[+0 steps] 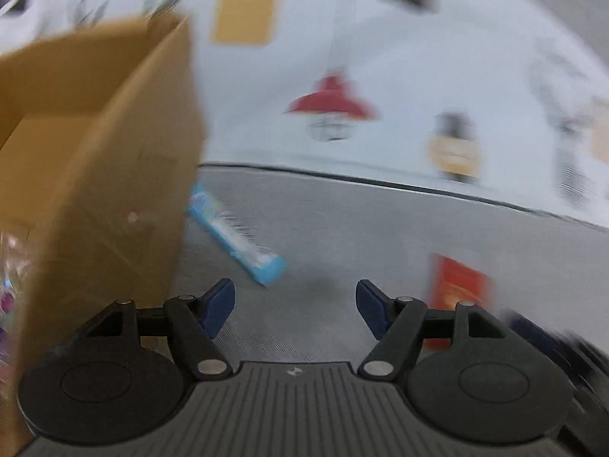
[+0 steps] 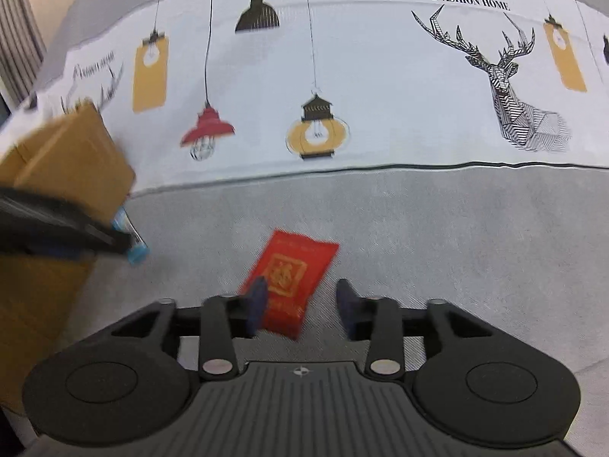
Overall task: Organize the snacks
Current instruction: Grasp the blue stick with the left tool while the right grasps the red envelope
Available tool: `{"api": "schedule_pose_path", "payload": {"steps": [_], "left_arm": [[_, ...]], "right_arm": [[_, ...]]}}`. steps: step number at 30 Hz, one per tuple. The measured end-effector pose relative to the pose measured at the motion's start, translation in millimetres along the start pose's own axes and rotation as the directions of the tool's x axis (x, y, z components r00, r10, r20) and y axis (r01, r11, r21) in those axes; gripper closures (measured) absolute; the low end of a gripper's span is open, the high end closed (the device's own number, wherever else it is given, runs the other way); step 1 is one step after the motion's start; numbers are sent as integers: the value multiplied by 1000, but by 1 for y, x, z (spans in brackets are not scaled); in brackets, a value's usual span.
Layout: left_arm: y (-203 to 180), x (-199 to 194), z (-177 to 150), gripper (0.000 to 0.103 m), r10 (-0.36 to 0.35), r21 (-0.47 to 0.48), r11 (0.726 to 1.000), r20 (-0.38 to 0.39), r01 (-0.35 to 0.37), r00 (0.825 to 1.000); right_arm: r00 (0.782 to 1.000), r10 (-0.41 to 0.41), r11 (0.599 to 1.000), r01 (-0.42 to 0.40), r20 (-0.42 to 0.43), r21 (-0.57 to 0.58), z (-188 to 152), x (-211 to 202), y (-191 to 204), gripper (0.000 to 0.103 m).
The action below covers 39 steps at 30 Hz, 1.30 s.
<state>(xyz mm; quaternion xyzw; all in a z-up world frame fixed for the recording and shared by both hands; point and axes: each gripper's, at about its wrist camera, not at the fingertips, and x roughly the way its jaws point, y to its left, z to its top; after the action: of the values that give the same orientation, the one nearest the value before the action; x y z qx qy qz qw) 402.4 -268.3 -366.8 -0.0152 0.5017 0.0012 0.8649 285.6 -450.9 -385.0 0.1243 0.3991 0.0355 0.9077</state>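
The jaws of the left gripper (image 1: 295,306) are held wide apart with nothing between them, above the grey cloth (image 1: 342,228). A blue snack bar (image 1: 236,234) is seen just ahead, beside the cardboard box (image 1: 114,175). The right gripper (image 2: 302,306) is likewise spread, lowered over a red snack packet (image 2: 295,274), whose near edge lies between the fingertips.

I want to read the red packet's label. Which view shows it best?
The right wrist view: the red packet lies sharp and nearly whole between the open right tool's fingers. The left wrist view shows it blurred, partly behind a finger.
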Motion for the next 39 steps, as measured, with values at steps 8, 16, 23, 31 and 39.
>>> {"api": "schedule_pose_path", "payload": {"steps": [8, 16, 23, 31, 39], "left_arm": [[1, 45, 16, 24, 55, -39, 998, 98, -52, 994], [7, 18, -11, 87, -314, 145, 941, 32, 307, 949], [9, 15, -20, 83, -351, 147, 926, 4, 347, 936], [-1, 33, 6, 80, -340, 105, 935, -21, 340, 940], [-6, 20, -1, 94, -365, 224, 905, -28, 362, 931]], "right_arm": [[999, 21, 999, -22, -37, -36, 1, 35, 18, 49], [1000, -11, 998, 10, -22, -59, 10, 41, 20, 81], [1000, 23, 999, -23, -7, -38, 10, 25, 17, 91], [999, 46, 998, -45, -23, 41, 9, 37, 11, 79], [999, 36, 994, -37, 17, 107, 13, 37, 5, 102]]}}
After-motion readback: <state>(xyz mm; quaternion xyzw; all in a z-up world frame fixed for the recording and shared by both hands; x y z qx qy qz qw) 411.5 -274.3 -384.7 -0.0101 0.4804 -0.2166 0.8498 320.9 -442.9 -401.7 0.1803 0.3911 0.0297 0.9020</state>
